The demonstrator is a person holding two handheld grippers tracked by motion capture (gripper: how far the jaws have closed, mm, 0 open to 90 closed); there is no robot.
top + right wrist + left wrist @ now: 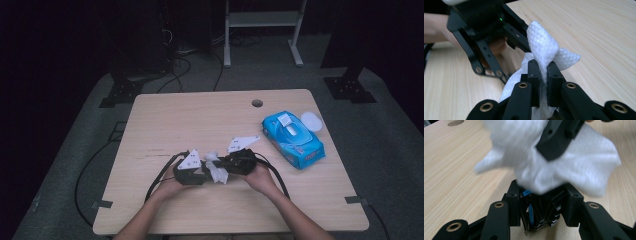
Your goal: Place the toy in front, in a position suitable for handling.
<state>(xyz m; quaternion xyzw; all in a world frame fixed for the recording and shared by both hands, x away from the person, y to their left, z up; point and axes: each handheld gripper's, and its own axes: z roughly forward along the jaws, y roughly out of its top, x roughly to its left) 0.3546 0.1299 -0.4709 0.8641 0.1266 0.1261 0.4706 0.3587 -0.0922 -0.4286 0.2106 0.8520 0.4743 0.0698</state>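
High view: both claws meet w/ a white wipe (216, 170) between them, approx 6 o'clock of counter (200, 120) centre. Right claw (543, 72) is clamped tight on a fold of it. Left claw (544, 195) sits wide apart w/ the cloth draped over its gap; grip can't be confirmed. Blue wipes pack (294, 139) lies at 3 o'clock, flap up. Looks like wipe is out; folding or wiping remains.
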